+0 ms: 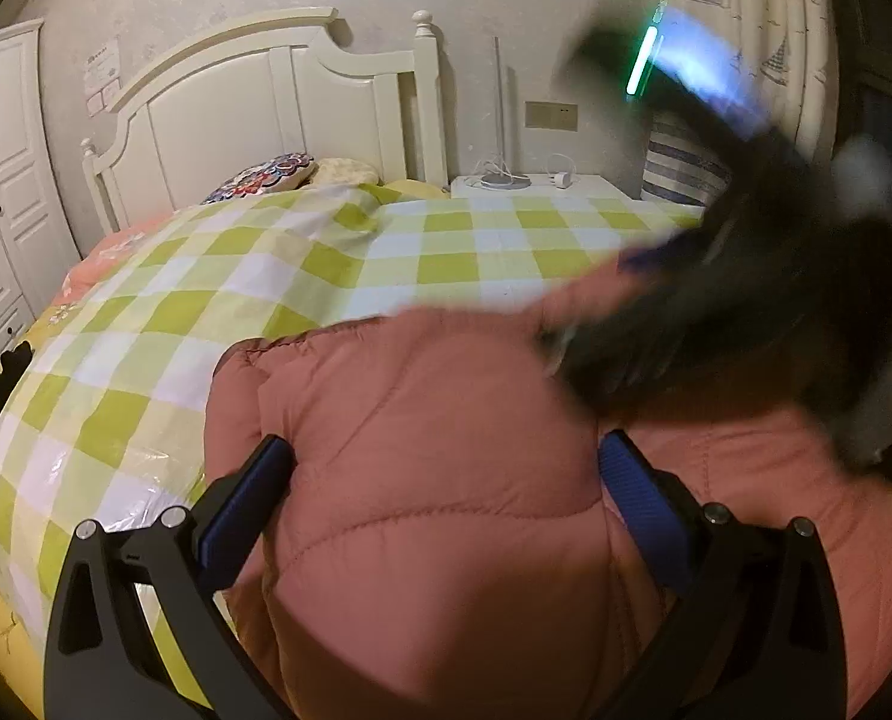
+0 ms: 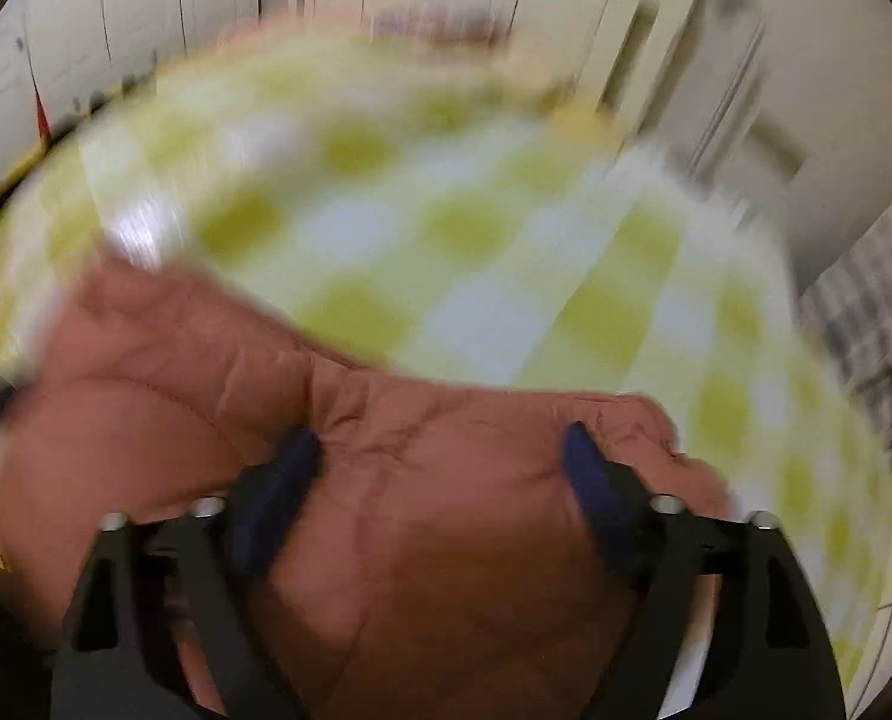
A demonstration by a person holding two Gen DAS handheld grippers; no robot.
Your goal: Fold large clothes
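Observation:
A pink quilted puffer jacket (image 1: 434, 480) lies on a bed covered by a green and white checked sheet (image 1: 350, 264). My left gripper (image 1: 440, 468) is open, its blue-padded fingers (image 1: 248, 504) spread wide over the jacket's padded body. My right gripper shows in the left wrist view (image 1: 745, 276) as a dark motion-blurred shape over the jacket's right side. In the blurred right wrist view the right gripper (image 2: 440, 450) is open, fingers (image 2: 589, 486) spread on either side of a bulge of the jacket (image 2: 434, 540). The checked sheet (image 2: 475, 252) lies beyond.
A white headboard (image 1: 254, 102) and pillows (image 1: 272, 174) stand at the far end. A white nightstand (image 1: 541, 183) with cables is to its right. White wardrobe doors (image 1: 2, 180) line the left; curtains (image 1: 745, 30) hang at the right.

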